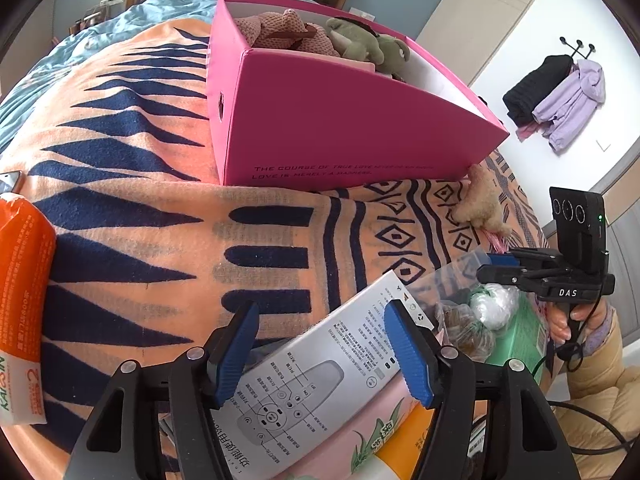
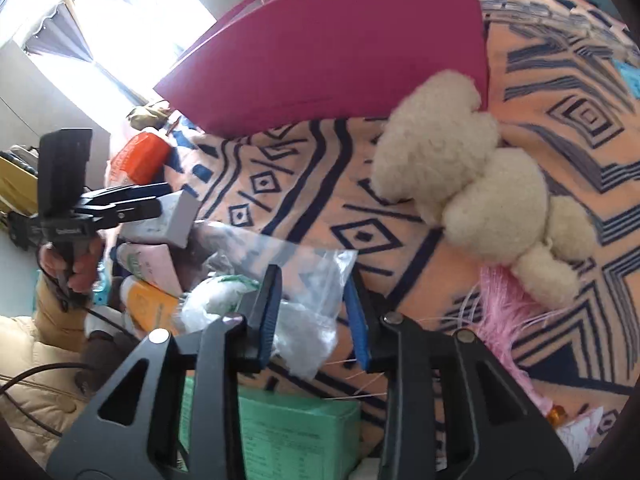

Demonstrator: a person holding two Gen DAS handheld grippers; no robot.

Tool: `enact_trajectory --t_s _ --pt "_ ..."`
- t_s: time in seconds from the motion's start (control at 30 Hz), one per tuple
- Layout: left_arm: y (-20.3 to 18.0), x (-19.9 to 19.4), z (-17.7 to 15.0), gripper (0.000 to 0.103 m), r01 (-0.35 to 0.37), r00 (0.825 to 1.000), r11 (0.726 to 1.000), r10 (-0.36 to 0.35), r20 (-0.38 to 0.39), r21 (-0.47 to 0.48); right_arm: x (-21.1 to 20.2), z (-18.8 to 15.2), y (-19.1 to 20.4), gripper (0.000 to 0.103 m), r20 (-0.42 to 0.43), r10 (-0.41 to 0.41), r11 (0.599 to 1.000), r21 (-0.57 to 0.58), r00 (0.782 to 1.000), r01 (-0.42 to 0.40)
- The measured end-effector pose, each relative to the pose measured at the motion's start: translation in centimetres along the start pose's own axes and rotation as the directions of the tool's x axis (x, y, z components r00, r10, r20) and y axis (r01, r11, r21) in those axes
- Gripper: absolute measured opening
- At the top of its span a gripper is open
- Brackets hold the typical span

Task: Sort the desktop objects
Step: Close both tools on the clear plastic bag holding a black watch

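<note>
My left gripper (image 1: 324,344) is open, its blue pads on either side of a white remote-control box (image 1: 320,384) that lies on a pile of packets; it also shows in the right wrist view (image 2: 160,204). My right gripper (image 2: 312,312) is open over a clear plastic bag (image 2: 304,300) of wrapped items; the same gripper shows in the left wrist view (image 1: 496,266). A pink box (image 1: 328,120) stands on the patterned blanket and holds a pink plush (image 1: 280,28) and a green plush (image 1: 360,40). A cream plush (image 2: 472,184) lies beside the box.
An orange packet (image 1: 24,304) lies at the left on the blanket (image 1: 140,200). A green carton (image 2: 288,436) sits under my right gripper. A yellow packet (image 2: 148,304) and a pink packet (image 2: 156,268) are in the pile. Coats (image 1: 560,100) hang on the wall.
</note>
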State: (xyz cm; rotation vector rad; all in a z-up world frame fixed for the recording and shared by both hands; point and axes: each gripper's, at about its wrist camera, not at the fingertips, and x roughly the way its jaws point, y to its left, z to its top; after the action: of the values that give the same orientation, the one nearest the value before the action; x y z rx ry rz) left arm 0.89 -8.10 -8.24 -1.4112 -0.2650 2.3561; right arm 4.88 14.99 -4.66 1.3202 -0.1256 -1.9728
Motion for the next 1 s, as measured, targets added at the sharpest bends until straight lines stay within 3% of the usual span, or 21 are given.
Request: enact_trajectory --t_s 0.17,0.23,0.27,0.37,0.57,0.8,0.87,1.0 --pt "-0.3 -0.1 0.2 0.067 -0.026 1.000 1.000 0.026 0.002 0.014 0.6 0.9 0.6 0.035 -0.007 0.052 0.999 -0.002 0.999 -0.052" --pt "-0.5 -0.3 0.3 0.067 -0.055 0.998 0.998 0.055 0.011 0.018 1.1 1.2 0.8 0.023 -0.025 0.035 0.999 -0.022 0.999 -0.036" --pt "-0.5 -0.4 0.3 0.067 -0.069 0.998 0.997 0.069 0.015 0.021 1.5 1.3 0.9 0.010 -0.034 0.027 0.999 -0.031 0.999 -0.028" --pt "-1.2 -1.0 0.3 0.066 -0.098 0.995 0.994 0.097 0.034 0.042 1.7 1.2 1.0 0.004 -0.043 -0.009 0.996 -0.085 0.999 0.005" --pt "-5.0 -2.5 0.8 0.066 0.022 0.996 0.988 -0.035 0.082 0.155 -1.1 1.2 3.0 0.003 0.054 -0.084 0.973 -0.211 0.995 0.093" --pt "-10.0 -0.1 1.5 0.066 0.151 0.986 0.946 -0.165 0.024 0.287 -4.4 2.4 3.8 0.003 0.197 -0.162 0.948 -0.241 0.967 0.208" --pt "-10.7 1.0 1.6 0.066 0.145 0.988 0.943 -0.153 0.003 0.300 -5.0 2.5 3.5 0.003 0.219 -0.178 0.947 -0.226 0.959 0.228" --pt "-10.8 2.7 1.7 0.066 0.036 0.999 0.950 -0.035 -0.009 0.310 -6.2 2.4 2.2 0.003 0.250 -0.199 0.953 -0.175 0.948 0.247"
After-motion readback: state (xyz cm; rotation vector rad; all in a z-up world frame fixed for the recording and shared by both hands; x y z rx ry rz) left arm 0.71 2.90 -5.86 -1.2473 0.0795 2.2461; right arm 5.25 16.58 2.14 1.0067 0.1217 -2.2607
